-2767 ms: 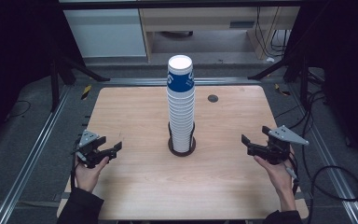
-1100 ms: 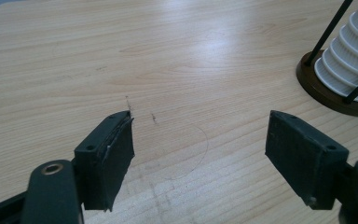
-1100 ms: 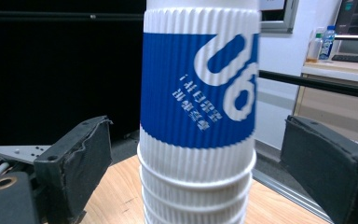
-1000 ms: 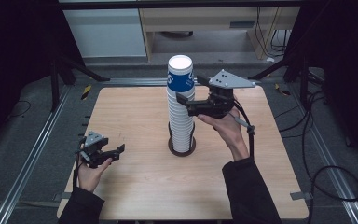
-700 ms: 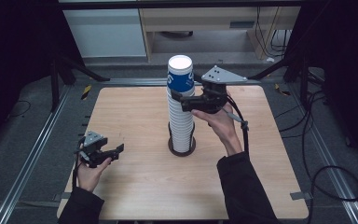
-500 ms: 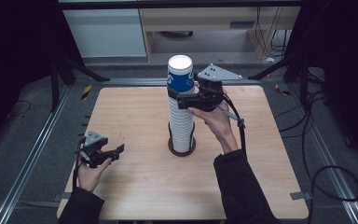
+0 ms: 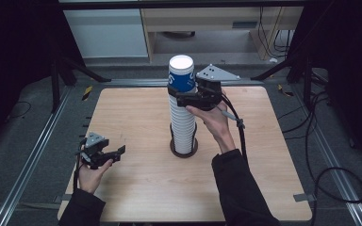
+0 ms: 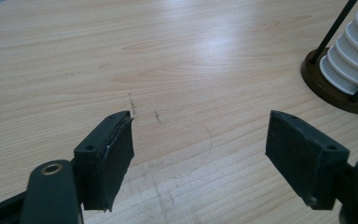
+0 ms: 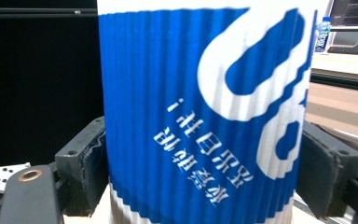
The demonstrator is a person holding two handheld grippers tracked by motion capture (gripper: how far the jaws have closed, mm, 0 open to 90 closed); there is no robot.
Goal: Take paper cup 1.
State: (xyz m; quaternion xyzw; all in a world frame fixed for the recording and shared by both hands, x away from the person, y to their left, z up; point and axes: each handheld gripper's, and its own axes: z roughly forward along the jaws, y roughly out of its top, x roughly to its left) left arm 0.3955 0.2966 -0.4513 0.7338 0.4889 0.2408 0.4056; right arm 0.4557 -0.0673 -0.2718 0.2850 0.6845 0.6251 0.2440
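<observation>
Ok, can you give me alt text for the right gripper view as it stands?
A blue ribbed paper cup with white lettering, upside down on top of a stack, sits between the right gripper and its two black jaws, which stand close against the cup's sides. Whether they press it cannot be told. Behind the cup the background is dark on the left, with a lit shelf on the right.

Right gripper [image 7: 185, 94] raised, jaws spread; left gripper [image 7: 108, 154] low, jaws apart.
</observation>
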